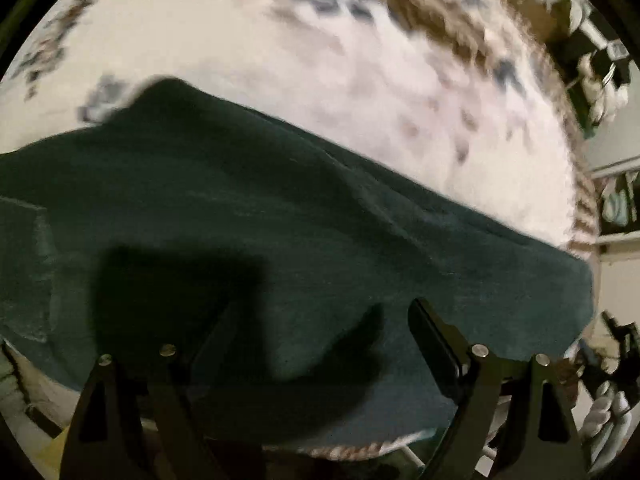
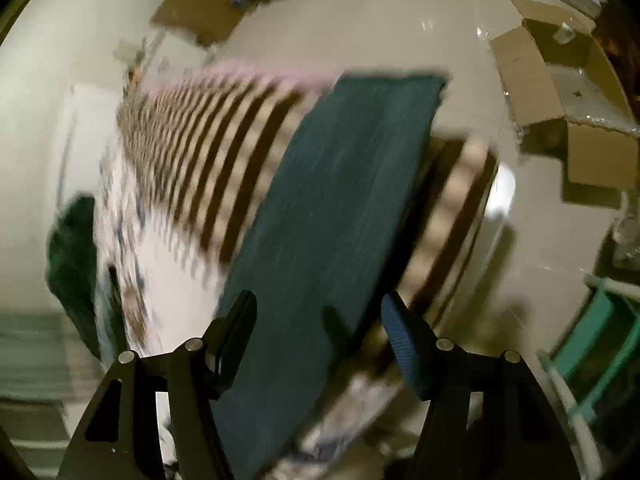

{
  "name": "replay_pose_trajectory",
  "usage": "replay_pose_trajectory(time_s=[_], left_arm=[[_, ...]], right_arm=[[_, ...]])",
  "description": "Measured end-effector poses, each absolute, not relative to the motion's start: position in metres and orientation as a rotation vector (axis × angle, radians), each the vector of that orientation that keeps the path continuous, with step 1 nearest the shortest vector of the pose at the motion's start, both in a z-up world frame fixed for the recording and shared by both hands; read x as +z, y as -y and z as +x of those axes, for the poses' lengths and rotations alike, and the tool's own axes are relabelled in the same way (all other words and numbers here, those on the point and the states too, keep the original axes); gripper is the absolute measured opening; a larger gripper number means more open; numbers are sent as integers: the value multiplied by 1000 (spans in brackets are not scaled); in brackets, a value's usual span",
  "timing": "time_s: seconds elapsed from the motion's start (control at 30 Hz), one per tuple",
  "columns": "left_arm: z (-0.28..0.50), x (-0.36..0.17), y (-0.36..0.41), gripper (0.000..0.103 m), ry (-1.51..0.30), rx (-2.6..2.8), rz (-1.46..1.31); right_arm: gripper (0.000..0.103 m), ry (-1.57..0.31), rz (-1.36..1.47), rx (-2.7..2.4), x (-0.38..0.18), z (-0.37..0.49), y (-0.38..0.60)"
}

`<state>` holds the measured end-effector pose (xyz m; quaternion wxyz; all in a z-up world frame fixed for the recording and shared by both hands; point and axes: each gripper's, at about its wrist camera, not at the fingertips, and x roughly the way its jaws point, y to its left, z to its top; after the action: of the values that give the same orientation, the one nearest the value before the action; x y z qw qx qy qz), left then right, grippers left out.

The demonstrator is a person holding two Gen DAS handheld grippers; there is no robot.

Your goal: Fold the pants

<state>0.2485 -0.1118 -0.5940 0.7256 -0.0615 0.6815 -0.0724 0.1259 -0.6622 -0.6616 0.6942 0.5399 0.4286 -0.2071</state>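
Note:
The dark teal pants (image 1: pixel 248 216) lie spread across a white patterned bedspread (image 1: pixel 320 60). My left gripper (image 1: pixel 320 320) hovers just above the near part of the fabric, fingers wide apart and holding nothing. In the right wrist view a pant leg (image 2: pixel 332 208) hangs over the bed's striped edge (image 2: pixel 192 152) toward the floor. My right gripper (image 2: pixel 320 316) is open, one finger on each side of the leg's lower part. The frame is blurred with motion. More teal fabric (image 2: pixel 72 248) shows at the left.
Open cardboard boxes (image 2: pixel 560 100) lie on the pale floor at the right, another flat piece of cardboard (image 2: pixel 196 12) at the top. A teal frame (image 2: pixel 592 344) stands at lower right. Shelving (image 1: pixel 616 208) is beside the bed in the left wrist view.

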Motion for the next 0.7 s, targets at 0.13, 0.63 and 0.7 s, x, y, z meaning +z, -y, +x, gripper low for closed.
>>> replay_pose_trajectory(time_s=[0.13, 0.63, 0.7], left_arm=[[257, -611, 125, 103, -1496, -119, -84], [261, -597, 130, 103, -1420, 26, -134], [257, -577, 127, 103, -1378, 23, -154]], right_arm=[[67, -935, 1287, -459, -703, 120, 720], [7, -761, 1220, -341, -697, 178, 742], [7, -747, 1158, -304, -662, 180, 728]])
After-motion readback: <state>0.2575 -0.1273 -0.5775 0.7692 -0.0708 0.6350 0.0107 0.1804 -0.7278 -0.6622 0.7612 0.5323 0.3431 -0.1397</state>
